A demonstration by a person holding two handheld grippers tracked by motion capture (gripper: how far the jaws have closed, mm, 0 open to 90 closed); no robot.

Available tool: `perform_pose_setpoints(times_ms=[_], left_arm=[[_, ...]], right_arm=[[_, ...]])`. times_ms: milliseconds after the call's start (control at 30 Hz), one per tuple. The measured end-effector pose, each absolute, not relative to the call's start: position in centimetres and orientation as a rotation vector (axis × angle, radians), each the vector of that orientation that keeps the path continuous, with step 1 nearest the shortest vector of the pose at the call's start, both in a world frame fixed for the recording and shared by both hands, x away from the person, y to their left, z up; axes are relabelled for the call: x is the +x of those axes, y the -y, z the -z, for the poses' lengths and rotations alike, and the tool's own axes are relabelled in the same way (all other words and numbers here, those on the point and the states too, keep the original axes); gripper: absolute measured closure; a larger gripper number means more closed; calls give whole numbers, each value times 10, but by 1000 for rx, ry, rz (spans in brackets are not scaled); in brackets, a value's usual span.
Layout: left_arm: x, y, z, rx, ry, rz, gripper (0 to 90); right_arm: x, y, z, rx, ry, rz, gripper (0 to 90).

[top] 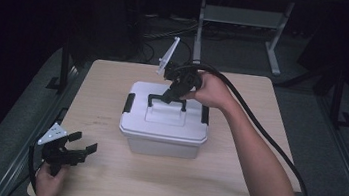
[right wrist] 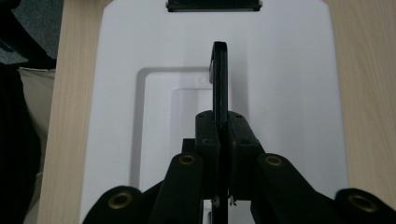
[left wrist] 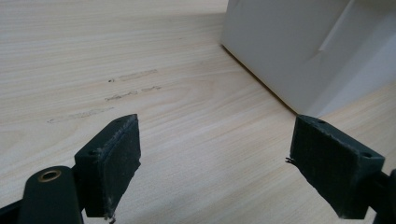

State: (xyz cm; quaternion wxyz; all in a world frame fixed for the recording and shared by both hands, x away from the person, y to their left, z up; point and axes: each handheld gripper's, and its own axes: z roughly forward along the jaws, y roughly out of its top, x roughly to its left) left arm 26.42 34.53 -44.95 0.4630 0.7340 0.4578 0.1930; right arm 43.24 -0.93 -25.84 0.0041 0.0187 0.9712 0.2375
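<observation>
While the left gripper [top: 86, 148] rests with jaws apart, the right gripper [right wrist: 219, 135] is clamped on the box's black handle [right wrist: 219, 79].

bare tabletop [top: 232, 185] all round the lone white box [top: 164, 127]

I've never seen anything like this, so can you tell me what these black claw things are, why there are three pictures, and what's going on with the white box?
A person sits at a wooden table and holds a claw tool in each hand. One picture looks down from above. The other two come from small cameras riding on the claws. A white box with black latches stands on the table. The right gripper is shut on the box's black handle, which stands up from the lid. The left gripper waits with its jaws wide open, holding nothing, low over the table near the box's corner.
</observation>
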Motion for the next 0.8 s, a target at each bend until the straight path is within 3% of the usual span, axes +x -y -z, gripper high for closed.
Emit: perform_pose_setpoints(times_ms=[800], left_arm=[[263, -348, 449, 1800, -1134, -479, 154]], right_arm=[[439, 6, 268, 47, -3063, -747, 845]])
